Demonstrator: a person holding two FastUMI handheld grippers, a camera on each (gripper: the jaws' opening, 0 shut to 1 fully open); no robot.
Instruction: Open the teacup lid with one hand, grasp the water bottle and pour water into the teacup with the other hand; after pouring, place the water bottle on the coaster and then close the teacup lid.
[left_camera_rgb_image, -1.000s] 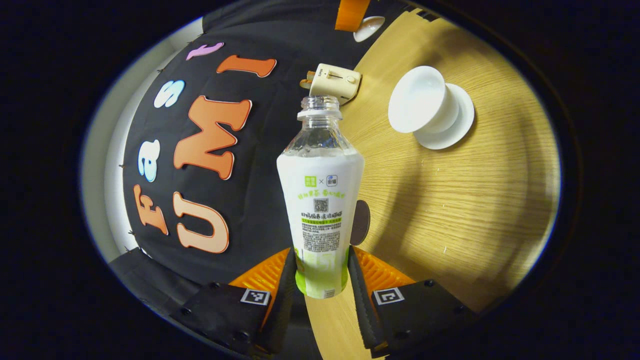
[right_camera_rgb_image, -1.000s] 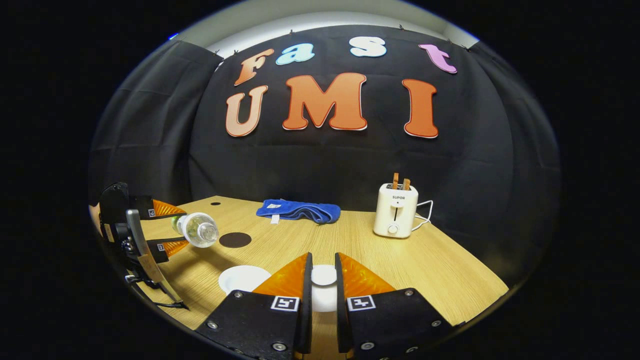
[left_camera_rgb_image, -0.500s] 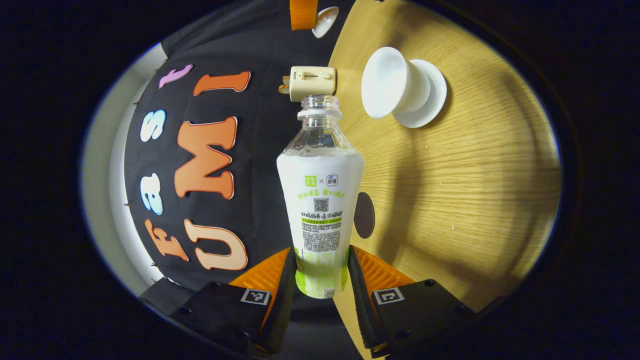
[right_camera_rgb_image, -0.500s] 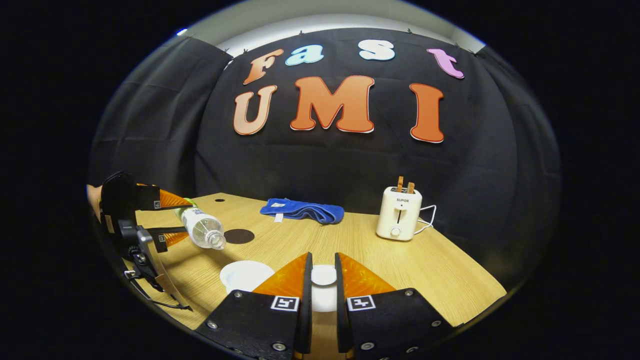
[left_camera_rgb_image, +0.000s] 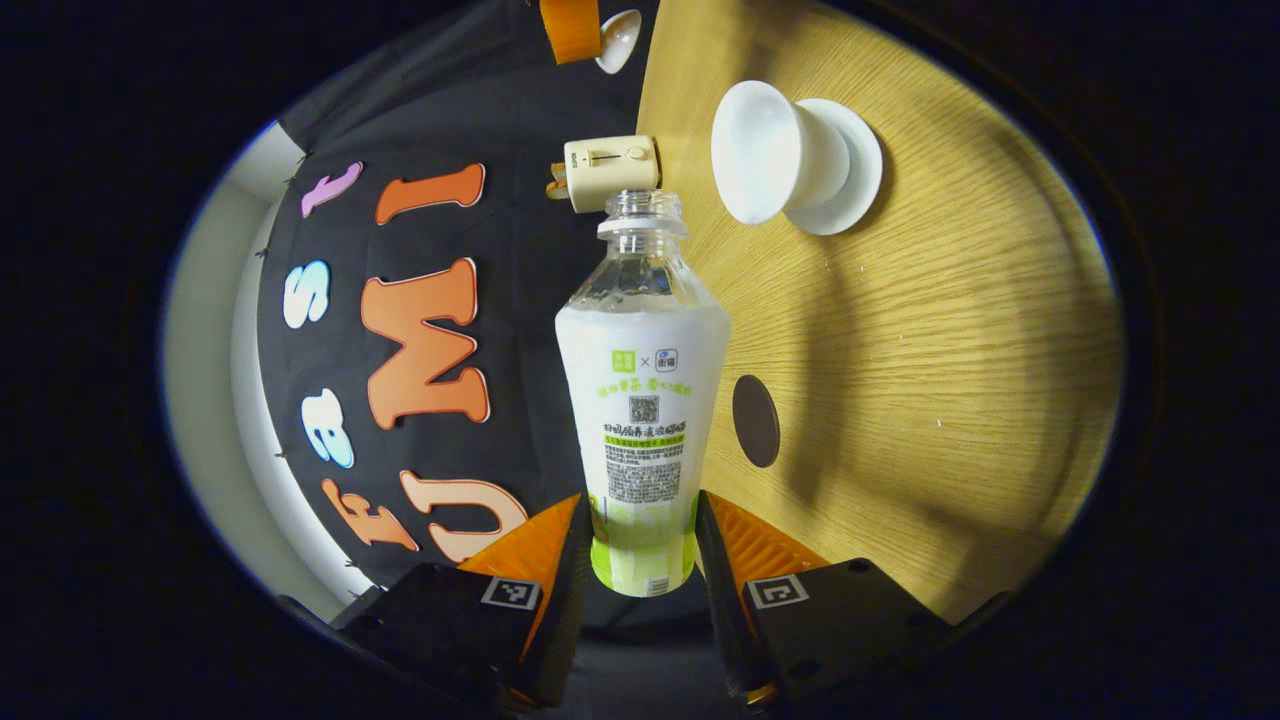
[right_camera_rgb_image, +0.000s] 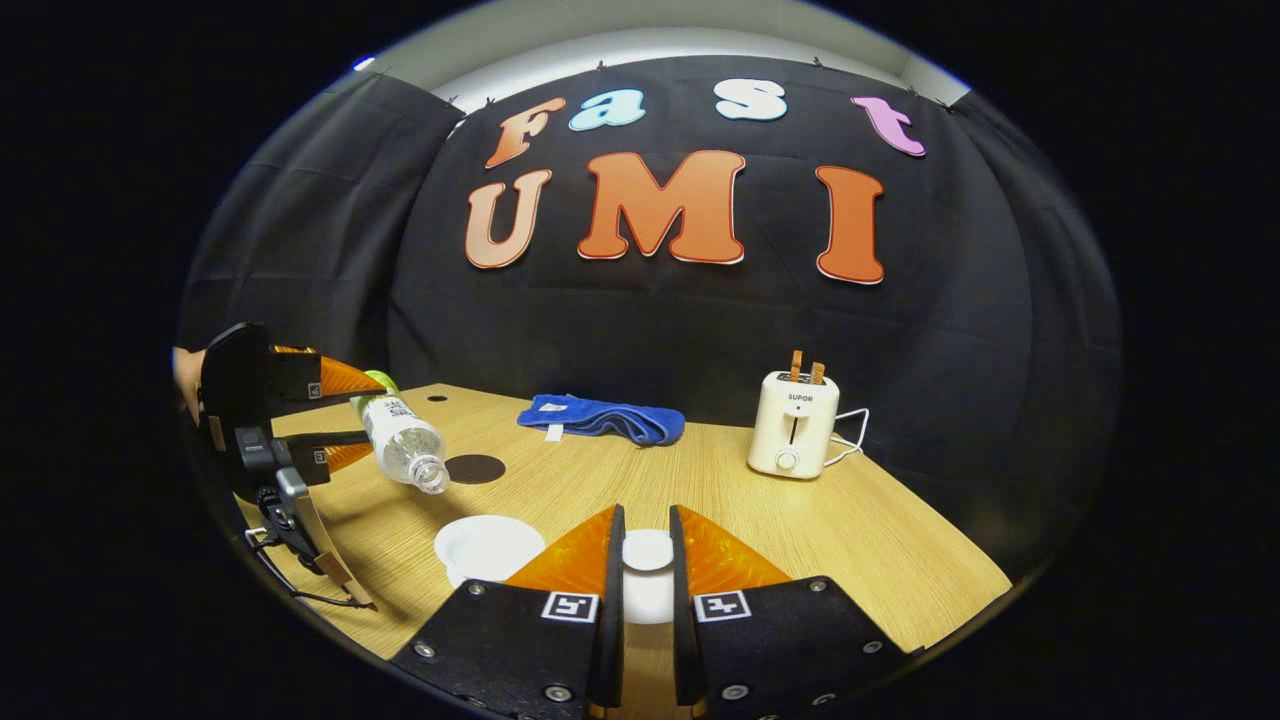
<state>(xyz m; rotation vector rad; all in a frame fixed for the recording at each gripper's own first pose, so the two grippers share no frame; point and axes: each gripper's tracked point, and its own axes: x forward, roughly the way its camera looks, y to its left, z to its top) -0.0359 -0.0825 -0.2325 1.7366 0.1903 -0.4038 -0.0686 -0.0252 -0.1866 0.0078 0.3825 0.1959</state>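
The water bottle (left_camera_rgb_image: 641, 400) is clamped at its base between both fingers of the left hand-held gripper (left_camera_rgb_image: 643, 545), tilted mouth-down near the open teacup (right_camera_rgb_image: 488, 547). The teacup lid (right_camera_rgb_image: 648, 550) is pinched by the right hand-held gripper (right_camera_rgb_image: 641, 560), just beside the cup. The coaster (right_camera_rgb_image: 474, 468) lies apart on open tabletop (right_camera_rgb_image: 880, 560).

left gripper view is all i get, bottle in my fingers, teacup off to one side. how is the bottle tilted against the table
Observer: In the right gripper view the water bottle slants mouth-down in the left gripper, above the table.
Operator: lid out of the way
Observer: Yes, the right gripper clamps the teacup lid, beside the open teacup.
Operator: anything behind
Observer: A blue towel lies near the table's back edge.
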